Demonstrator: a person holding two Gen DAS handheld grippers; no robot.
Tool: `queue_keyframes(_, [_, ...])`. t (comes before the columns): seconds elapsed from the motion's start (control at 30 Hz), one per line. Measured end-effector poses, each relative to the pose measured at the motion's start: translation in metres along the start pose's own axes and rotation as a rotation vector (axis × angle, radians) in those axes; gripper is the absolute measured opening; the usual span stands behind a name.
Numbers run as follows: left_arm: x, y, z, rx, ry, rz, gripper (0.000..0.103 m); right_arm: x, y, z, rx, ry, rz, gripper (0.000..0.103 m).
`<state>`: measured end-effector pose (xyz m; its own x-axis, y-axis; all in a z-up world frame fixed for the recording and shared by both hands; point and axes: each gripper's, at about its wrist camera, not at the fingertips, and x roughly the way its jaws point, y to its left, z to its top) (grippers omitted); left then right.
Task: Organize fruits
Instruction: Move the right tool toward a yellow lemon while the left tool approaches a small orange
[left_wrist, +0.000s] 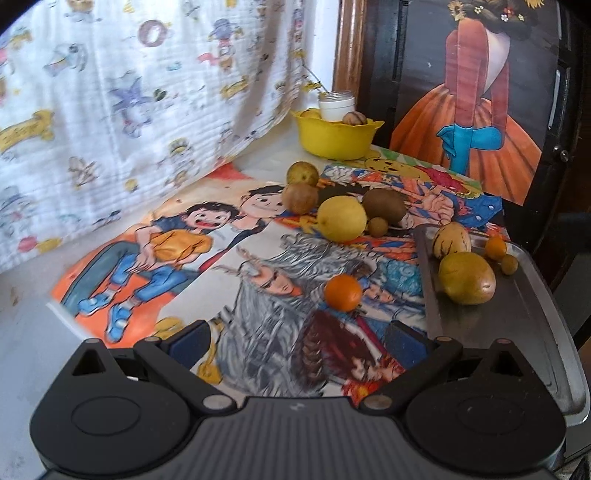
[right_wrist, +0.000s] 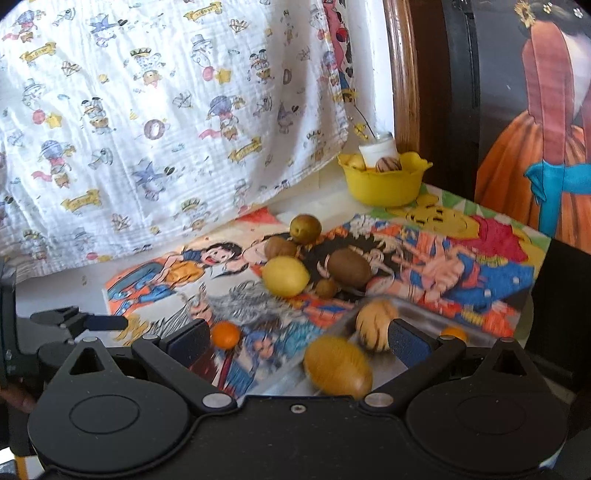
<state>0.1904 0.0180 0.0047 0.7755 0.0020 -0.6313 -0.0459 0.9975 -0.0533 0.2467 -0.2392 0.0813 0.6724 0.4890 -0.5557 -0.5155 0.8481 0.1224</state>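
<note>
**Fruit split between tray and tabletop, both claws released**

The left claw (left_wrist: 295, 341) hangs spread and empty above the cartoon posters (left_wrist: 207, 258) covering the tabletop, near a loose orange (left_wrist: 342, 291). The right claw (right_wrist: 297, 341) is likewise spread, holding nothing, over the metal tray (left_wrist: 524, 306), where a yellow-green fruit (left_wrist: 467, 278), a striped melon (left_wrist: 451, 240) and two small fruits lie. A lemon (left_wrist: 341, 218), kiwi (left_wrist: 384, 206) and brown fruits cluster mid-tabletop. A yellow bowl (left_wrist: 334, 140) stands behind. No readable writing or labels.

Both wrist views look forward, low over the table, sharing the fruit pile (yellow bowl (left_wrist: 334, 138) behind).
</note>
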Motion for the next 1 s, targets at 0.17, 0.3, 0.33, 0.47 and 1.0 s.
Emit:
queue_keyframes(0.17, [0.013, -0.009, 0.006, 0.002, -0.019, -0.011, 0.102, 0.030, -0.011, 0.020, -0.003, -0.004, 0.038, 0.102])
queue_keyframes(0.3, [0.026, -0.016, 0.009, 0.009, -0.022, -0.027, 0.102, 0.067, -0.016, 0.035, -0.005, 0.021, 0.111, 0.102])
queue_keyframes(0.33, [0.029, -0.018, 0.009, 0.013, -0.023, -0.031, 0.102, 0.078, -0.018, 0.038, 0.000, 0.028, 0.130, 0.102])
queue_keyframes(0.47, [0.041, -0.021, 0.010, 0.027, -0.018, -0.030, 0.102, 0.111, -0.017, 0.047, -0.007, 0.052, 0.177, 0.099])
queue_keyframes(1.0, [0.067, -0.018, 0.012, -0.013, -0.008, -0.085, 0.083, 0.209, 0.007, 0.052, -0.121, 0.166, 0.184, 0.085])
